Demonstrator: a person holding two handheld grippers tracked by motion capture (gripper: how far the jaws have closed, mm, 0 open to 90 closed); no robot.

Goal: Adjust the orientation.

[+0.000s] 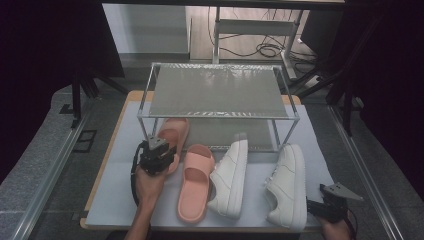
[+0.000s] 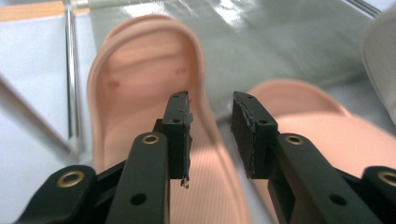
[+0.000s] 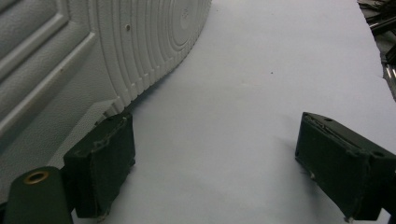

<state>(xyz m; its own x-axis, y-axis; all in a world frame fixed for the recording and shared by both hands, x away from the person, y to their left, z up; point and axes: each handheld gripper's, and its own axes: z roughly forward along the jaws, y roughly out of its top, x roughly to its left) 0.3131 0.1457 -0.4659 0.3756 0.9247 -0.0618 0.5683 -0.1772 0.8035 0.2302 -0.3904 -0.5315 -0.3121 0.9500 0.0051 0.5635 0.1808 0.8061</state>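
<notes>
While the steel rack (image 1: 218, 90) blocks the counter's (image 1: 120, 165) far side, I see my left hand-held gripper (image 2: 211, 128) part-open, gripping nothing, astride the rim of the pink slide (image 2: 140, 88); the right hand-held gripper (image 3: 212, 163) gapes beside a white sneaker (image 3: 93, 46)

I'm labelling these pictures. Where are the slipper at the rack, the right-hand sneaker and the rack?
slipper at the rack (image 2: 135, 88), left gripper view, on its footbed.
right-hand sneaker (image 1: 289, 182), high view, on its upper.
rack (image 1: 216, 92), high view, on its bare top shelf.
</notes>
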